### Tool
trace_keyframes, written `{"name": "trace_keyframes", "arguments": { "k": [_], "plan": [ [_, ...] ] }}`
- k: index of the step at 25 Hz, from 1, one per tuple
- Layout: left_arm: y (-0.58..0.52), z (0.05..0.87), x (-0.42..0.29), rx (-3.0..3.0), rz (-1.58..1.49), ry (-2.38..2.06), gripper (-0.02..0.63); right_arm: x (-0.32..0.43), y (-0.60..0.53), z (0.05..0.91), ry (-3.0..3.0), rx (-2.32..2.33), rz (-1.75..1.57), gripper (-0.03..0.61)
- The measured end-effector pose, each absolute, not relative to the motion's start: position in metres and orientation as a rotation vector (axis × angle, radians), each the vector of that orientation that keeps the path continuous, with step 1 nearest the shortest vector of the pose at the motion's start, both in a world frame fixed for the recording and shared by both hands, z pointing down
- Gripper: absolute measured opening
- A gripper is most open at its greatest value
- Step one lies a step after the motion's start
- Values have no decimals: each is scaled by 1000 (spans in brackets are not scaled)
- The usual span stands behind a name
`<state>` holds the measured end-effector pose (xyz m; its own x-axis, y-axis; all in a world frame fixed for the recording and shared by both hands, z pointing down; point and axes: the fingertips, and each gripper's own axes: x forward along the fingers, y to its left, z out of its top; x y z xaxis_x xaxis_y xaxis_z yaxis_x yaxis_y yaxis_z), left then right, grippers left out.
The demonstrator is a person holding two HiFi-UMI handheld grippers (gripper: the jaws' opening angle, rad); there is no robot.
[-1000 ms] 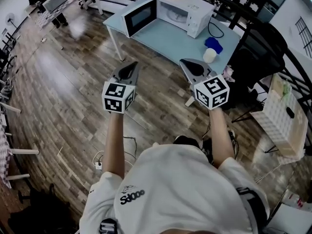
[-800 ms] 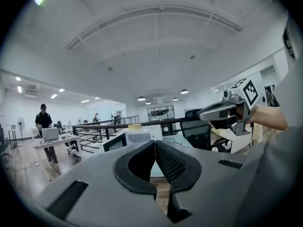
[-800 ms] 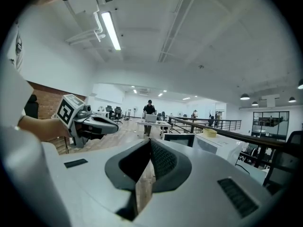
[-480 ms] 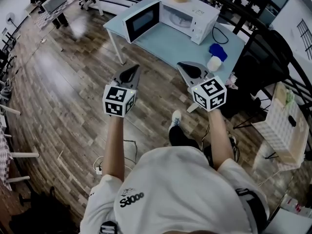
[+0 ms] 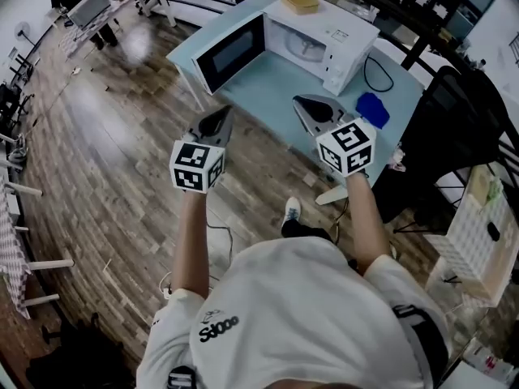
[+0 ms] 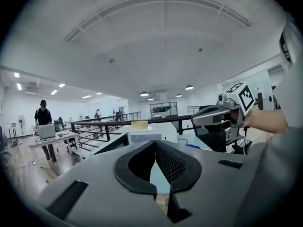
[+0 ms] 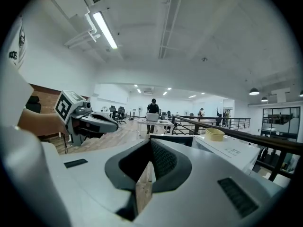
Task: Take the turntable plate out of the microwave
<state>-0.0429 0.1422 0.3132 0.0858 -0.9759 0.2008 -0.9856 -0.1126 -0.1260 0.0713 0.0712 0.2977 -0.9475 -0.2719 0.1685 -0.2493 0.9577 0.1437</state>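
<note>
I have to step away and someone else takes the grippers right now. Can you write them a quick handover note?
Left gripper: shut, empty, held out toward the microwave.
Right gripper: shut, empty, alongside the left.
Things: the microwave stands on the light blue table with its door swung open. The turntable plate sits inside.
Done: door open.
Left: step up to the table, reach in, lift the plate out.
</note>
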Motion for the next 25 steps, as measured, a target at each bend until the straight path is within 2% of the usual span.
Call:
{"name": "trace_keyframes", "arguments": {
  "k": [5, 11, 25],
  "plan": [
    [64, 299, -58, 2248, 278, -2112, 18, 61, -16, 283, -2973, 416, -162, 6],
    [-11, 302, -67, 2211, 311, -2113, 18, 53, -94, 280, -2993, 416, -139, 6],
    [-107, 321, -66, 2220, 344, -2096, 18, 44, -169, 312, -2980, 329, -30, 6]
  ]
}}
